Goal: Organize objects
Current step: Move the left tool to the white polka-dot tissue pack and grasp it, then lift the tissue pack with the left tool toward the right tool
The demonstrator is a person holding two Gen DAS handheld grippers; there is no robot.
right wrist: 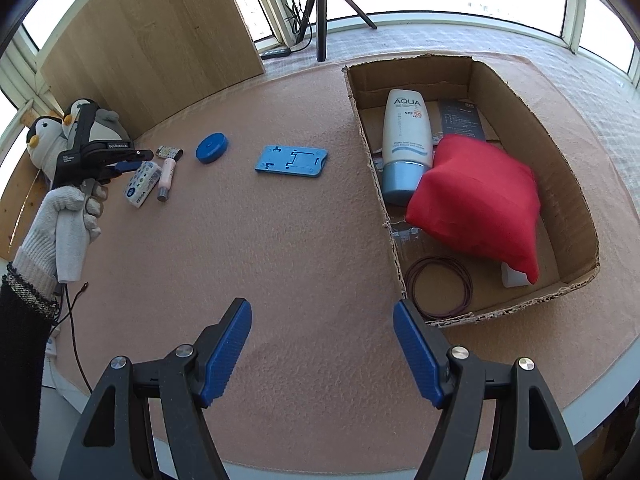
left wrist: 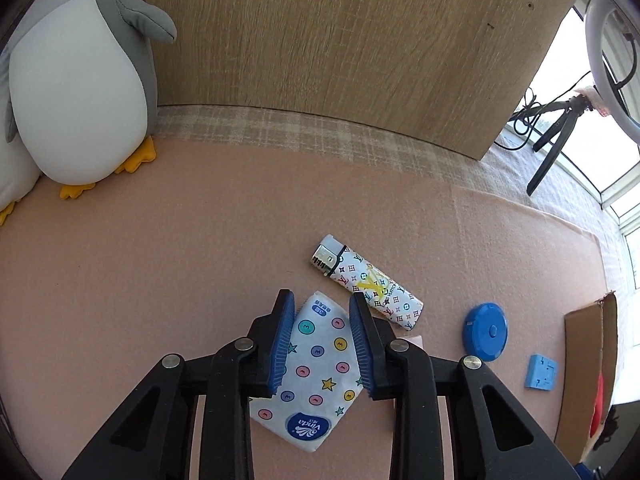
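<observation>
While both jaws stand released, cardboard box (right wrist: 560, 152) holds sunscreen tube (right wrist: 406, 136), red cushion (right wrist: 476, 204).

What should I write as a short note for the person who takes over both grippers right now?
Left gripper: jaws around the tissue pack, grip not confirmed.
Right gripper: open, empty, above the mat beside the cardboard box.
Done: sunscreen tube, red cushion and wire coil lie in the box.
Left: tissue pack, lighter, blue round case, blue flat tray, pink tube.
</observation>
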